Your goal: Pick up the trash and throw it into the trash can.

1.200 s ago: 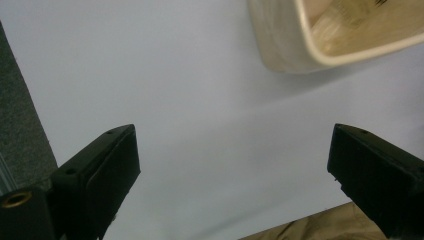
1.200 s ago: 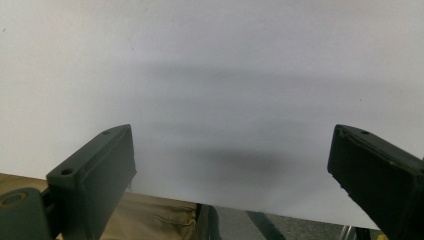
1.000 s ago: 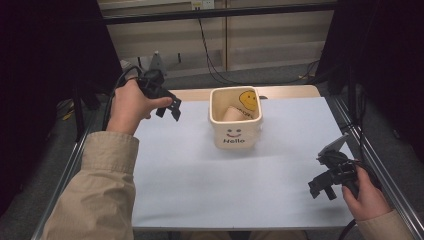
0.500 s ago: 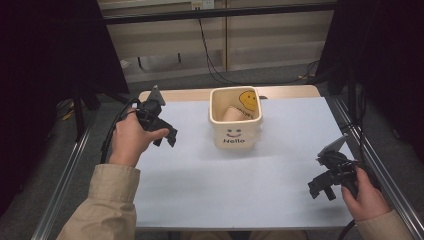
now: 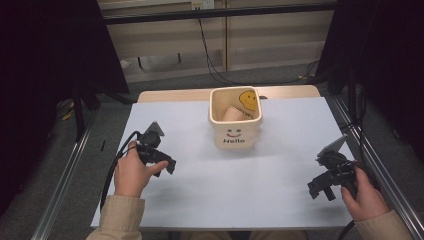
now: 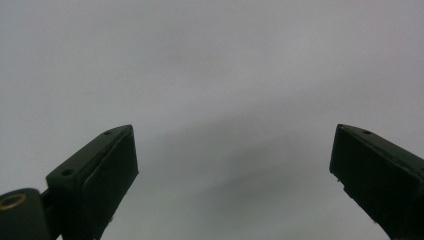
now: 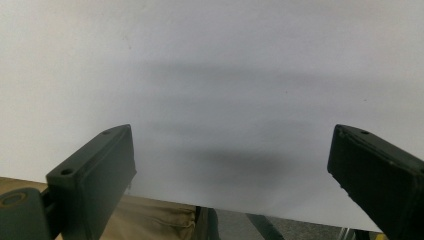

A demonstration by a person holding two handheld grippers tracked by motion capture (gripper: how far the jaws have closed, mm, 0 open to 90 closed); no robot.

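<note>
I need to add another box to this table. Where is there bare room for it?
Bare sheet between the left gripper and right gripper, in front of the bin. Also bare on each side of the bin. The two near corners are crowded by hands.

We read one word, "Hello", on the front wall of the cream container, under a drawn smile. It stands between the two grippers' jaws, farther back. A yellow smiley marks its inside wall.
</note>
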